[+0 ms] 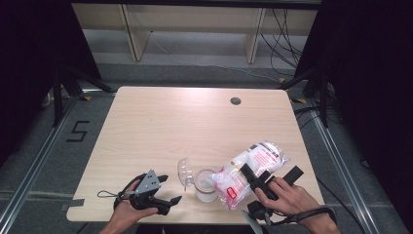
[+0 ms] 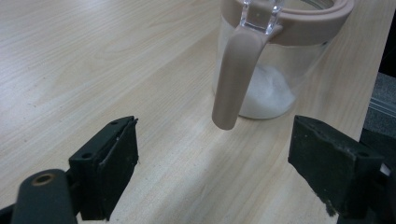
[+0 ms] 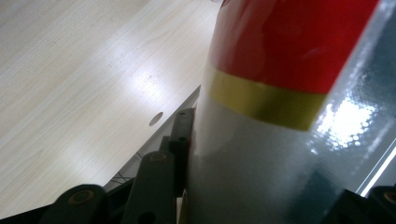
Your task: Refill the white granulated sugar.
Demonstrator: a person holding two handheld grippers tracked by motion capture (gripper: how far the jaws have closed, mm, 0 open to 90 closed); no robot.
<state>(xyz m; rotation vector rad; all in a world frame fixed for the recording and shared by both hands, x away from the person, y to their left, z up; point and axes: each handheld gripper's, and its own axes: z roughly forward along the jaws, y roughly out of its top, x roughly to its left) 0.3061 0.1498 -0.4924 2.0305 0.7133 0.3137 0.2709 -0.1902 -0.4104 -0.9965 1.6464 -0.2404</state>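
Tilting a bag [image 1: 253, 170] over a clear jar [image 1: 205, 184]
Right gripper [image 1: 253, 181] clamps the bag; left gripper [image 1: 168, 190] gapes empty beside the jar on the worktop [image 1: 170, 126].

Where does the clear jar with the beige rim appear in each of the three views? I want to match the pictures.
High view: the jar stands near the table's front edge, between the left gripper and the bag.
Left gripper view: upper right, white powder inside, ahead of the open jaws.
Right gripper view: I cannot find it; the bag blocks that side.
Shared landmark: the pale wooden table.
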